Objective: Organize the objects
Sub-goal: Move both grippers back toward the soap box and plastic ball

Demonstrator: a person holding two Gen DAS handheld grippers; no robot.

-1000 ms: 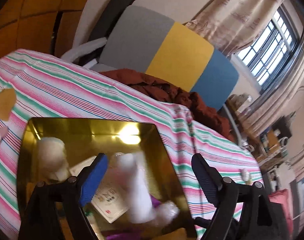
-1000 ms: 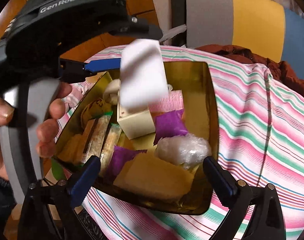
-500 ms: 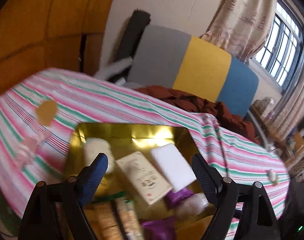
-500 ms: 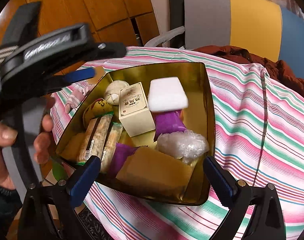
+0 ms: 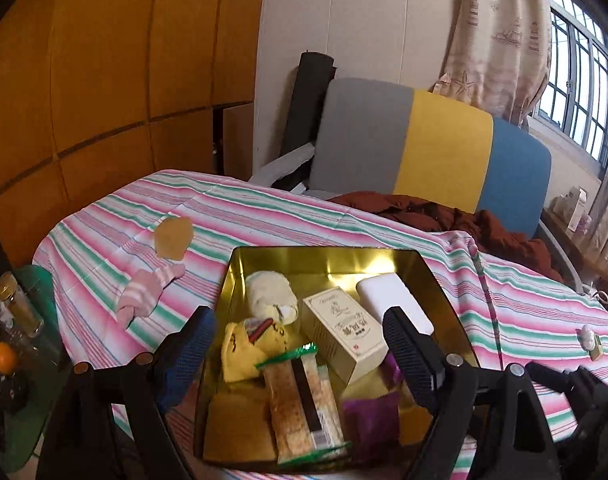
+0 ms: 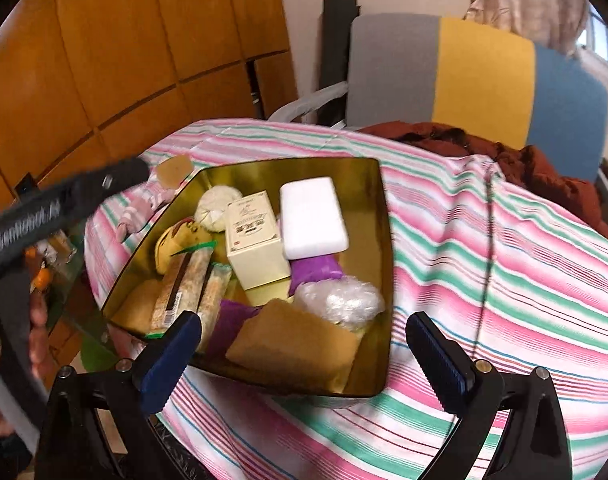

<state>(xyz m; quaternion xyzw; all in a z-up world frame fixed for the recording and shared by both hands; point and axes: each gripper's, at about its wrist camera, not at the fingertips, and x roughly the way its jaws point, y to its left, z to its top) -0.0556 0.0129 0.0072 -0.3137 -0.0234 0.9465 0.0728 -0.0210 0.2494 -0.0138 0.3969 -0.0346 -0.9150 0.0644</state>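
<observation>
Hovering empty with jaws spread wide, the left gripper and right gripper look between picks, since the white block lies inside the gold tin while the pink sock waits on the striped cloth beside it.

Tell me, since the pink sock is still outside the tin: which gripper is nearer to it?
Left. The left gripper hangs open just right of the pink sock; the right gripper is open at the gold tin's opposite near corner.
</observation>
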